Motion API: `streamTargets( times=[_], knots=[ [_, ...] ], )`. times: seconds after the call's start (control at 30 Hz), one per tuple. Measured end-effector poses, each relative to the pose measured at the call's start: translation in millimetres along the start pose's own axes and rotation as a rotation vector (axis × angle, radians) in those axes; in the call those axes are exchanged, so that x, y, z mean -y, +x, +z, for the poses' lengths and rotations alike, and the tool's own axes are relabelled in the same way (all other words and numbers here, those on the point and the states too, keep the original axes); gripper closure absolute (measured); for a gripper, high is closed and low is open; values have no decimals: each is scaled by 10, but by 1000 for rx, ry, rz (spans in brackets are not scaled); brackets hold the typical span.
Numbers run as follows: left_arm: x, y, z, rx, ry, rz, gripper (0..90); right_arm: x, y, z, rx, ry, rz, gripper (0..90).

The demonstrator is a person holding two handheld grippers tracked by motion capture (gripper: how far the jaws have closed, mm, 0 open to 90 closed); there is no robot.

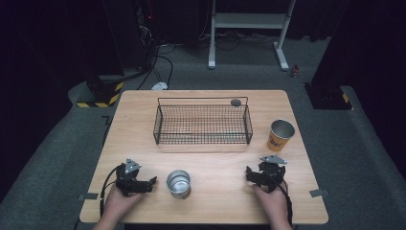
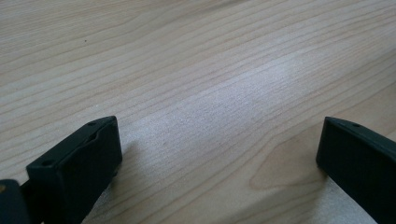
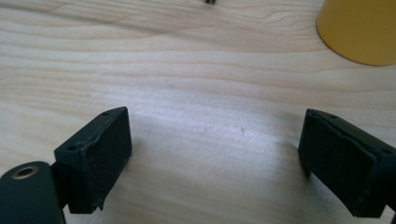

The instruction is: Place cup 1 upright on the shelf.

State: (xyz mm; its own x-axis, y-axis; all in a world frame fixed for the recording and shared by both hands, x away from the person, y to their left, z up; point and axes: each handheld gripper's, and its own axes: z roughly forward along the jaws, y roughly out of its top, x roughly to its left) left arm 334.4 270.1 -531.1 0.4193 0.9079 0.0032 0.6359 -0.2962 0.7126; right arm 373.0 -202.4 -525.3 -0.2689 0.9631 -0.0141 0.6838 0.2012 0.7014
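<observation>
Silver cup [image 1: 178, 184] stands near the table's front edge between both released tools [image 1: 152, 180] [image 1: 249, 173], apart.

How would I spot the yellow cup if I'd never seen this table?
Start at the black wire basket in the middle of the wooden table, then look just past its right end. The yellow cup stands upright there, apart from the basket. The other cup, near the front edge, is plain silver metal.

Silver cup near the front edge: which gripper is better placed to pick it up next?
Probably the left gripper: open, on the table right beside the silver cup, pointing toward it. The right gripper, also open, lies farther away.
</observation>
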Motion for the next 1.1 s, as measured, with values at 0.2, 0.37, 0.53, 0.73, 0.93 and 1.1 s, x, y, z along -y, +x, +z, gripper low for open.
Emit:
streamTargets(
  times=[0.2, 0.37, 0.53, 0.73, 0.93, 1.1],
  knots=[
    [3, 2, -5, 0, 0, 6, 9, 9, 7, -7, -12, -2, -13, 96],
    [4, 4, -6, 4, 0, 7, 10, 6, 9, -4, -18, -2, -20, 96],
    [0, 6, -3, 8, 1, 6, 9, 7, 10, -5, -18, -2, -20, 96],
    [0, 6, -2, 8, 1, 5, 9, 7, 10, -5, -18, -1, -20, 96],
    [0, 5, -2, 7, 0, 5, 9, 14, 6, -13, -25, -1, -26, 97],
    [-2, 2, 1, 4, -1, 2, 9, 15, -1, -16, -31, 1, -31, 98]
  ],
)
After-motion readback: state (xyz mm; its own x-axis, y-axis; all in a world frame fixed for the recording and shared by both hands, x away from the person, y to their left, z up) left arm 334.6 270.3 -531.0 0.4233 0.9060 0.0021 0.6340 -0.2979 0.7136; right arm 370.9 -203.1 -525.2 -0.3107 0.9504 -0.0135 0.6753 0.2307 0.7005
